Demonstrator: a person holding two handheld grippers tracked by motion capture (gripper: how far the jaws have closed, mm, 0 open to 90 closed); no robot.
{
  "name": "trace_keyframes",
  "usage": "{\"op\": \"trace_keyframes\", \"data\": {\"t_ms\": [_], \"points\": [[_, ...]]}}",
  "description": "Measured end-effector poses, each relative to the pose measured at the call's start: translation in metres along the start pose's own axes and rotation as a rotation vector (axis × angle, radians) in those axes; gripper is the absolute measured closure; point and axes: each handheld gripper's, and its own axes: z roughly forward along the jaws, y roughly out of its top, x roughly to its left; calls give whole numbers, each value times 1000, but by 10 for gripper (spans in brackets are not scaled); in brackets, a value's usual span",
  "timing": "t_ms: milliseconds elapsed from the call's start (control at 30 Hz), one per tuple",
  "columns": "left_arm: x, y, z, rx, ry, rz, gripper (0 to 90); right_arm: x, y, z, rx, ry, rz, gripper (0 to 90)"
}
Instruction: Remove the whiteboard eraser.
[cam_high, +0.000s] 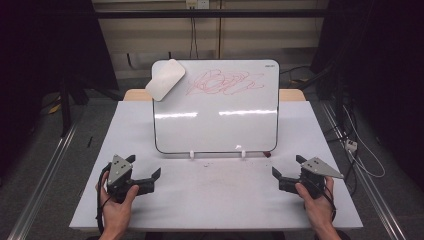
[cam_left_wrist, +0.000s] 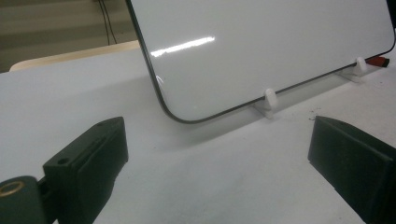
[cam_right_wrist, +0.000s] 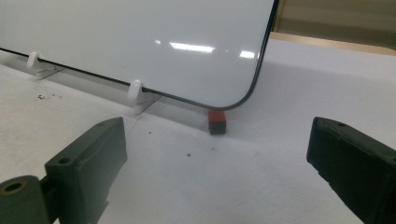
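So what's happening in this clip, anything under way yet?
Nothing is being handled yet. A person holds the left gripper and the right gripper, both open and resting low on the white table, one at each side. In front of them the whiteboard stands propped on small white clips, with red scribbles near its top and a white eraser stuck at its upper left corner. A small red and black marker lies at the board's lower right corner.

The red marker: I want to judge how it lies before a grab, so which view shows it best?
The right gripper view: the red marker lies end-on under the whiteboard's corner. The left gripper view shows its side far off; the high view barely shows it.
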Motion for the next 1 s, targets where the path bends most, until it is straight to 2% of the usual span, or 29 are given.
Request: {"op": "trace_keyframes", "data": {"t_ms": [100,200,367,467,533,633,700,733,767,867,1000], "points": [[0,1,0,-4,-27,11,44,-1,0,0,3,1,0,48],[-1,3,1,-10,-31,-1,43,-2,0,1,11,15,5,42],[3,4,5,11,-53,-18,51,-1,0,1,17,21,-3,41],[6,7,9,23,-51,-27,51,0,0,2,19,25,-8,41],[8,9,12,27,-46,-50,51,1,0,3,23,26,-7,41],[10,13,17,52,-41,-49,55,2,0,4,37,44,3,41],[11,16,19,54,-48,-38,56,2,0,4,35,45,0,41],[12,19,19,62,-49,4,59,3,0,5,41,48,-8,41],[11,22,19,49,-46,27,59,3,0,6,44,49,-9,41],[11,27,21,62,-61,17,42,4,0,8,46,53,-8,41],[12,34,24,71,-70,32,42,3,0,10,54,50,-11,41]]}}
